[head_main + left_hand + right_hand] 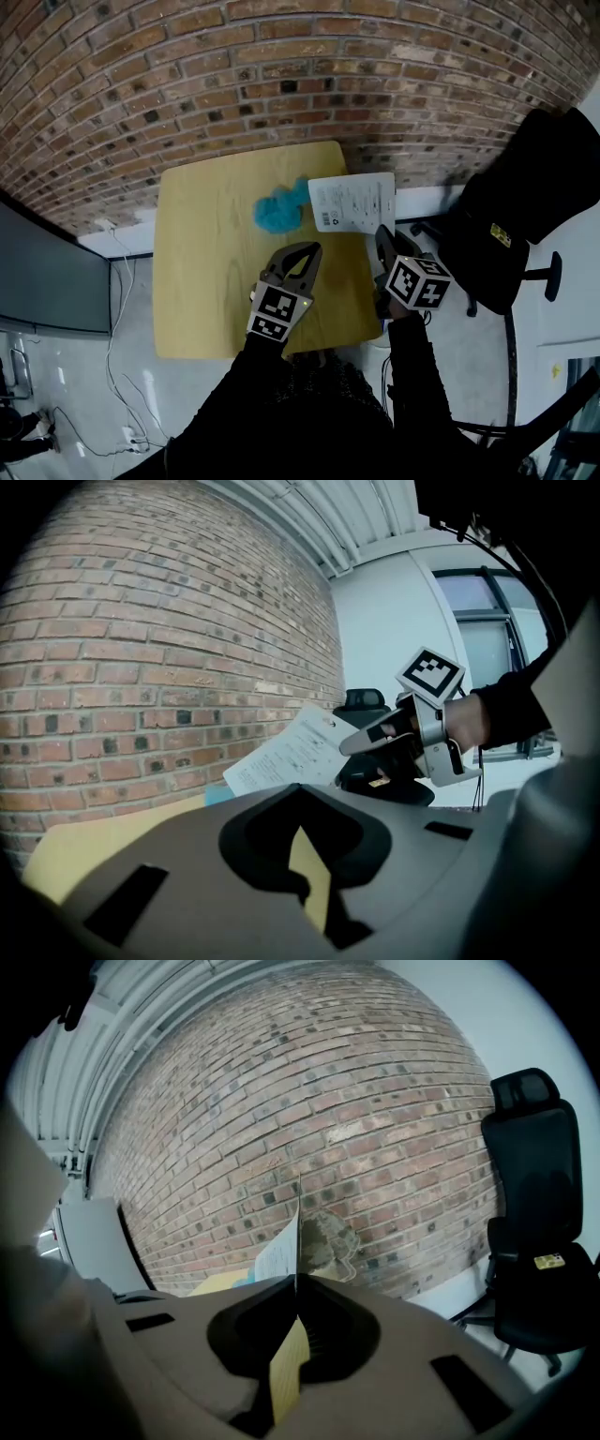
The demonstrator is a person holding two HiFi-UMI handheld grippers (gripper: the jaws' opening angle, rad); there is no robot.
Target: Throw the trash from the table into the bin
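With right claw [382,236] pinched shut on an edge of the white printed paper sheet [352,202], holds it lifted off the pale wooden counter [206,281] — ready for a bin not in view. Holds left claw [313,250] closed, empty; leaves crumpled blue wad [278,211] on counter.

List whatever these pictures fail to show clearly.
- The bin: it appears in none of the three views, so its place is unknown.
- Print on the sheet of paper: too small to read in the head view, and seen edge-on in the right gripper view, clamped between shut jaws.
- The blue crumpled wad: too small in the head view to tell its material.
- The table: its near edge is covered by the person's sleeves in the head view.
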